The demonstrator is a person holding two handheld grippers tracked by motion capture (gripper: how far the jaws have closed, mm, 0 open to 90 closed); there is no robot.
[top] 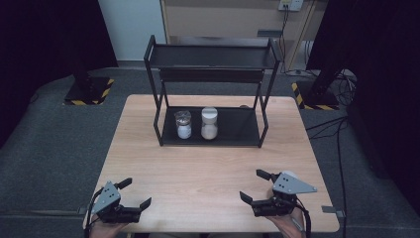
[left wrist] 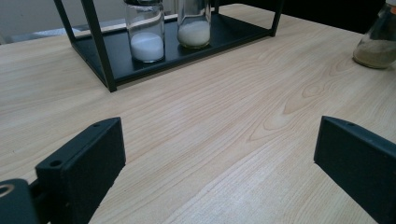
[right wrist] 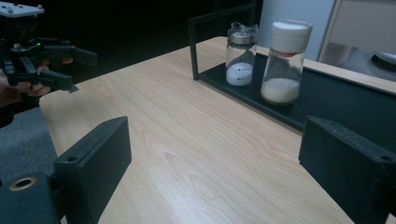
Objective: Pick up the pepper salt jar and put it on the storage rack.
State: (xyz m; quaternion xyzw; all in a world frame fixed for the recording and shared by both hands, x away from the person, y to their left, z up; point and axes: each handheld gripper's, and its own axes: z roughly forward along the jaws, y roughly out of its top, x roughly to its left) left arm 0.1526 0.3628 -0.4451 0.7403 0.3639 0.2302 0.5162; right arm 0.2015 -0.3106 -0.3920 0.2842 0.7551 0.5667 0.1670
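While both my grippers, left (top: 132, 194) and right (top: 256, 186), gape empty, two clear glass jars (top: 184, 124) (top: 209, 123) stand shelved; a third, brownish (left wrist: 379, 43), seemingly remains.

My black jaws hover over the pale wood-grain table (top: 208, 173); the black rack (top: 237, 126) holds two clear jars (top: 184, 124) of white powder.

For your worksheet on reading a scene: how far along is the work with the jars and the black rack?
Done: two jars, a clear-lidded jar and a white-capped jar, stand side by side on the rack's bottom shelf. In hand: nothing; the left gripper and right gripper are open and empty. Possibly left: a jar of brownish powder stands on the table.
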